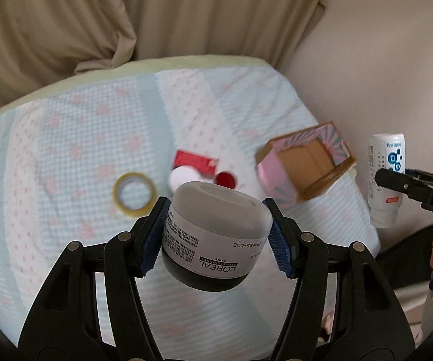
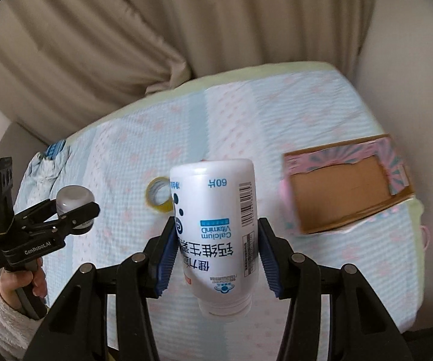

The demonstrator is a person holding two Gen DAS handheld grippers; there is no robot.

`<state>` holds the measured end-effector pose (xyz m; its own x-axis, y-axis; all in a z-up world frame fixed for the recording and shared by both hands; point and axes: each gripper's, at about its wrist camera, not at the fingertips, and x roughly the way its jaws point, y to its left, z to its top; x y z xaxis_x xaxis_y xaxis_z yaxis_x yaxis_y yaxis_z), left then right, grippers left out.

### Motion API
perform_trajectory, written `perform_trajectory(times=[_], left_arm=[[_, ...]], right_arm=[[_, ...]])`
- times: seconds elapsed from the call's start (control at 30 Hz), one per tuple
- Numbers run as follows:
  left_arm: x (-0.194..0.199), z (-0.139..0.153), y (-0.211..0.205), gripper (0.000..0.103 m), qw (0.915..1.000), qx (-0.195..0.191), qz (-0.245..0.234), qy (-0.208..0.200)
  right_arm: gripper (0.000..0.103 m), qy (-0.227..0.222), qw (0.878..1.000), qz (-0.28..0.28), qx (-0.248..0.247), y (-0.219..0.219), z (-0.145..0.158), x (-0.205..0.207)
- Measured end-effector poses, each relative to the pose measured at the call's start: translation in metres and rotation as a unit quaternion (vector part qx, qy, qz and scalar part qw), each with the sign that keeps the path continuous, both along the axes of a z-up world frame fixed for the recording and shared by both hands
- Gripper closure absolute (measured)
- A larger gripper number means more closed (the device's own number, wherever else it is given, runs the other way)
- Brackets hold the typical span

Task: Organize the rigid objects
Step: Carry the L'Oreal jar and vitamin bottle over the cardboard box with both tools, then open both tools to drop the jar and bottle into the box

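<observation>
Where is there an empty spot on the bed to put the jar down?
Bare quilt lies left of the tape roll, and more behind the red items toward the curtain. It is crowded between the tape roll, red packet, red cap and cardboard box.

Beige curtain (image 1: 156,15), pale wall (image 1: 382,45), bed with quilted dotted cover (image 1: 66,156)
</observation>
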<state>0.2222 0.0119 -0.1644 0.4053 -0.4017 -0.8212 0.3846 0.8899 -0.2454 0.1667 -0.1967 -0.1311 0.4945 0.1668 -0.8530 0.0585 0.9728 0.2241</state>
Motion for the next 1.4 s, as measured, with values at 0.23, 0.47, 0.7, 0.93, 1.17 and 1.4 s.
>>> perform_trajectory(times=[0.23,0.47,0.7,0.93,1.17,1.4], left_arm=[[-0.003,-0.001,-0.117,0.044,0.9997,-0.009,0.021,0.004],[0.011,-0.021,-0.216,0.045,0.9989,-0.021,0.02,0.037],[0.048,-0.066,-0.294,0.045,0.9977,0.011,-0.016,0.064],[0.088,-0.138,-0.354,0.05,0.9921,0.058,-0.055,0.097],[0.108,-0.211,-0.382,0.05,0.9841,0.082,-0.077,0.137],[0.109,-0.23,-0.392,0.05,0.98,0.095,-0.091,0.149]], right_arm=[[0.056,-0.003,1.0,-0.006,0.018,-0.123,0.003,-0.009],[0.056,0.026,0.998,-0.037,0.04,-0.227,-0.014,0.005],[0.056,0.053,0.993,-0.079,0.065,-0.299,-0.051,0.044],[0.056,0.099,0.979,-0.134,0.116,-0.336,-0.12,0.086],[0.056,0.145,0.967,-0.161,0.136,-0.344,-0.193,0.115],[0.056,0.174,0.963,-0.156,0.132,-0.34,-0.23,0.121]])
